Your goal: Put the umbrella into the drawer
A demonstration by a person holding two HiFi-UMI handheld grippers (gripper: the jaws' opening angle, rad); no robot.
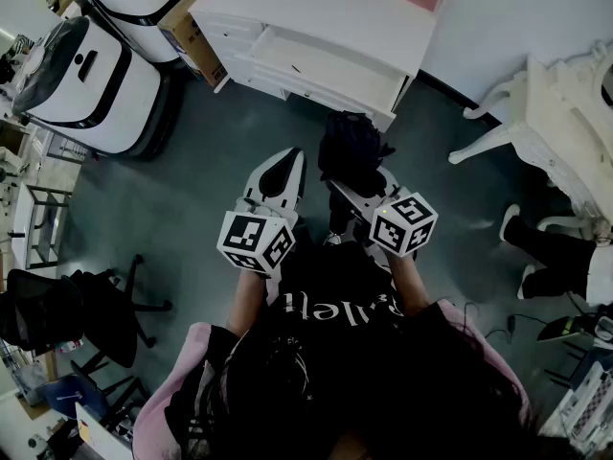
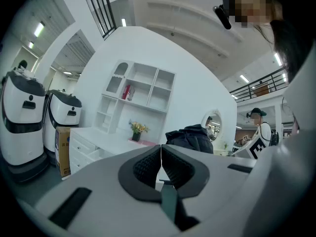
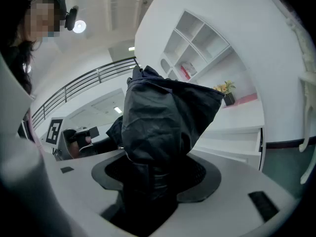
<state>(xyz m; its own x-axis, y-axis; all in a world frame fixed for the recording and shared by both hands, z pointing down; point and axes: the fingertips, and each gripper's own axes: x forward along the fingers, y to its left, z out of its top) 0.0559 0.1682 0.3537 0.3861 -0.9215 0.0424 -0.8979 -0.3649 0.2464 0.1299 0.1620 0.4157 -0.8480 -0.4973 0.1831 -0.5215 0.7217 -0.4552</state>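
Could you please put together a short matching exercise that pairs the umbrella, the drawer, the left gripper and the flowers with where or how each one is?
Things:
1. umbrella
2. drawer
3. left gripper
4. flowers

Place or state:
A. jaws together, nothing between them
B. pulled open
C. standing on top of the dresser
D. clamped in the right gripper

Pairs: 1-D, 2-B, 3-A, 4-C.

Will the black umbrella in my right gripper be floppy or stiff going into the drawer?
Likely floppy outside: fabric on the umbrella bunches loosely beyond the right gripper. Probably stiff inside, since it juts straight from the jaws. Folds may snag the drawer.
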